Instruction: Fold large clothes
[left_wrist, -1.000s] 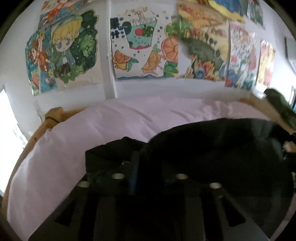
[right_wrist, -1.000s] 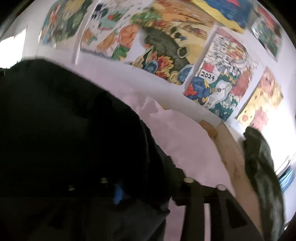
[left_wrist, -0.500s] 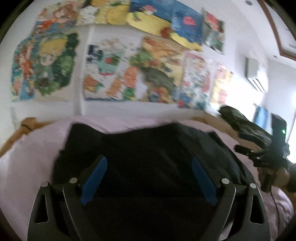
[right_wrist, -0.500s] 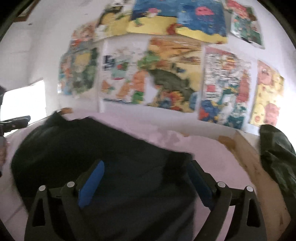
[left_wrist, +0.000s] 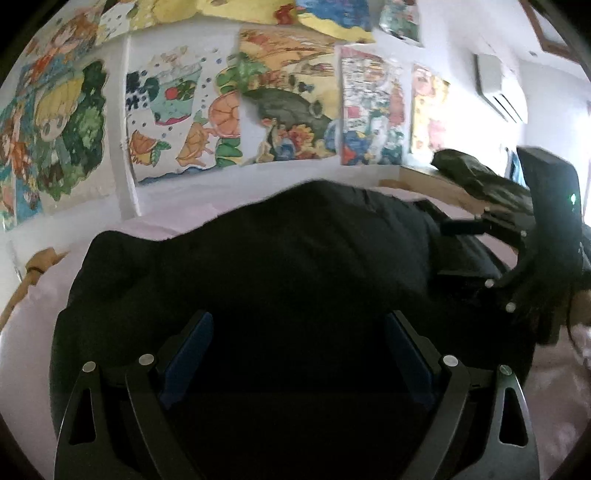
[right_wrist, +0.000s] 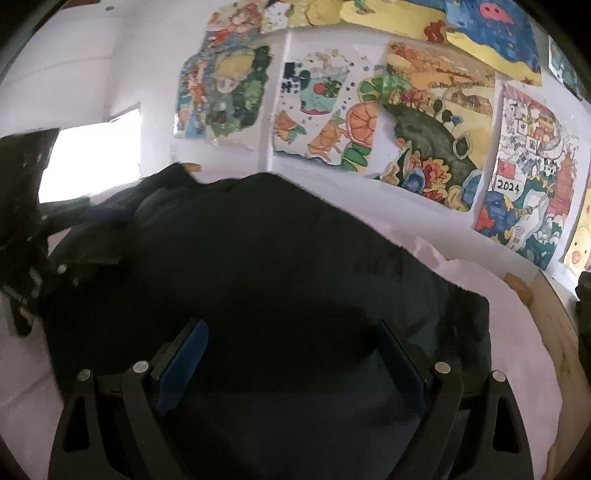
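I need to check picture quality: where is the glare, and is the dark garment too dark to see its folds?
Left wrist view: window glare at the right edge; black garment nearly featureless. Right wrist view: blown-out window at left; garment shows faint folds.

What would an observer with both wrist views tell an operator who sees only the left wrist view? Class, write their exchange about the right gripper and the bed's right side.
Operator: From my view the right gripper shows only side-on. Is it holding cloth?
Observer: No. In its own view the right gripper has its jaws wide apart, with nothing between the blue pads; the dark garment lies spread ahead of it.
Operator: What lies past the garment's right edge?
Observer: Bare pink sheet, then the wooden bed frame curving along that side.
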